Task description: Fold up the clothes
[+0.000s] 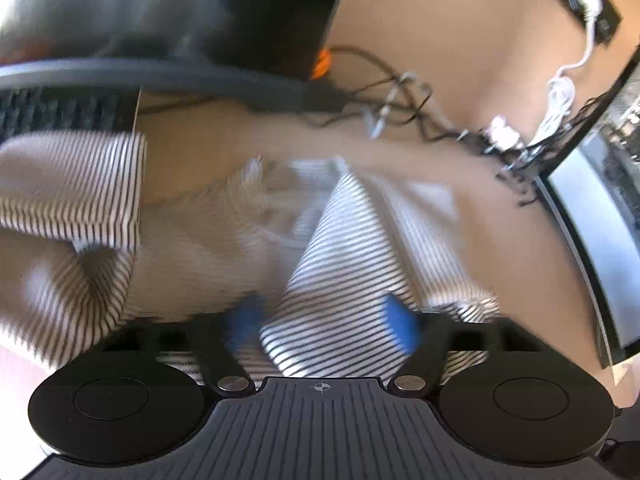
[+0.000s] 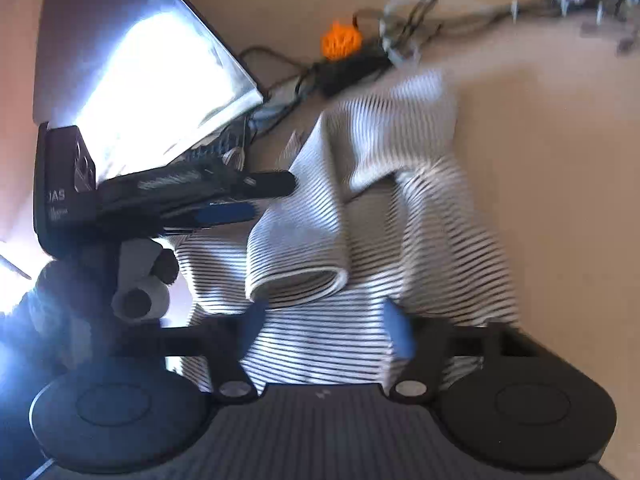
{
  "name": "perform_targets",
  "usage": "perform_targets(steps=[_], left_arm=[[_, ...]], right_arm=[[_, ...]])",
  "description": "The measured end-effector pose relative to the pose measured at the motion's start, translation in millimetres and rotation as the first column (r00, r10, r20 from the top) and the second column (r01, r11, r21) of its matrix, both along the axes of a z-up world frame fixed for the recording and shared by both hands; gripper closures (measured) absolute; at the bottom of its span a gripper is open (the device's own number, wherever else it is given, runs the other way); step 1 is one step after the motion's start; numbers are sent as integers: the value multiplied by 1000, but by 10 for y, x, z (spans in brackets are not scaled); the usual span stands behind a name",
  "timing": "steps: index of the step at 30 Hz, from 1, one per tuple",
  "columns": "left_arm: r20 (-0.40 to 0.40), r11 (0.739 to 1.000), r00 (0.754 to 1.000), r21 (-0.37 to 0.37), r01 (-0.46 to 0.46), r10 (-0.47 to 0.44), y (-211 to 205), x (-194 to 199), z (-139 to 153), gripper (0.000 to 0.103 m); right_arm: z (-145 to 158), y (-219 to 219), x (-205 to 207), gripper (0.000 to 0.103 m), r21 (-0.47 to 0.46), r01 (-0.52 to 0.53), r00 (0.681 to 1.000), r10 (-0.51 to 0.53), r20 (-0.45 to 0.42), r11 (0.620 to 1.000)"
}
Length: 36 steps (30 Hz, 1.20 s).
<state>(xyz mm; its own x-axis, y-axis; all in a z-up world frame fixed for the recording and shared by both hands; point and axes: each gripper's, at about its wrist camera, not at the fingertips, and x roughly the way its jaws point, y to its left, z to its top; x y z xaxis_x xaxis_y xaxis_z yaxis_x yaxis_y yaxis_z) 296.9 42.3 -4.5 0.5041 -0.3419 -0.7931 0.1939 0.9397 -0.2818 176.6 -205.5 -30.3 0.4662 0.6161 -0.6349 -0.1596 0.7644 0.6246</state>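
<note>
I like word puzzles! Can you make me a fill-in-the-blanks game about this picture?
1. The white cloth garment has thin dark ____.
2. The small round ball by the tangled black cables is coloured ____.
3. The pads on the right gripper are coloured ____.
4. The garment lies on a ____-coloured tabletop.

Missing words: stripes; orange; blue; tan

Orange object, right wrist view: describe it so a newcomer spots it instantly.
Start at the tan tabletop, beyond the striped garment. Follow the tangle of dark cables to the black adapter box. The small orange object sits at its far end, the only bright colour there.
</note>
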Motion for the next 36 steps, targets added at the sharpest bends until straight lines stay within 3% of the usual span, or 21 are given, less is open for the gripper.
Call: perform_targets(steps=[2,7,8,10,11,15,19,23,26,30,32,34,36], left_arm=[[-13,1000,1000,19,3,-2,-21,44,-75,35],[-6,998,999,37,45,-45,-149,130,-119,34],[-4,998,999,41,51,-51,-173,145,-116,37],[0,997,998,53,59,-59,-216,165,-99,57],[2,996,998,56,65,-66,-240,167,-87,62],[22,994,996,64,86,-87,-322,130,-2,85],[33,991,991,-13,132,-131,-451,129,174,89],[93,967,965,-53,251,-245,-938,182,447,89],[146,928,928,-107,358,-341,-1540,268,652,89],[225,874,873,-130,468,-434,-2290,299,872,85],[245,860,858,-136,492,-452,-2454,302,930,78],[244,867,862,-126,482,-444,-2384,309,932,55],[242,874,867,-116,472,-436,-2313,315,933,52]], right_arm=[[-52,86,82,77,7,0,1000,1,-23,1000],[32,352,237,80,-5,-66,997,66,29,998],[27,396,278,83,-12,-71,997,71,31,997],[28,430,315,91,-19,-66,997,67,41,998],[39,430,321,94,-20,-59,997,60,51,998],[183,312,256,99,-26,-29,993,32,113,999],[340,65,152,100,-48,32,987,-24,160,998],[542,-366,77,100,-73,167,961,-146,235,983],[763,-780,-51,100,-127,316,909,-261,324,940],[998,-1177,-229,100,-327,519,816,-345,463,790],[968,-1316,-302,95,-388,556,809,-372,455,735],[907,-1439,-389,88,-430,580,804,-402,437,692],[805,-1506,-487,83,-444,588,804,-430,410,677]])
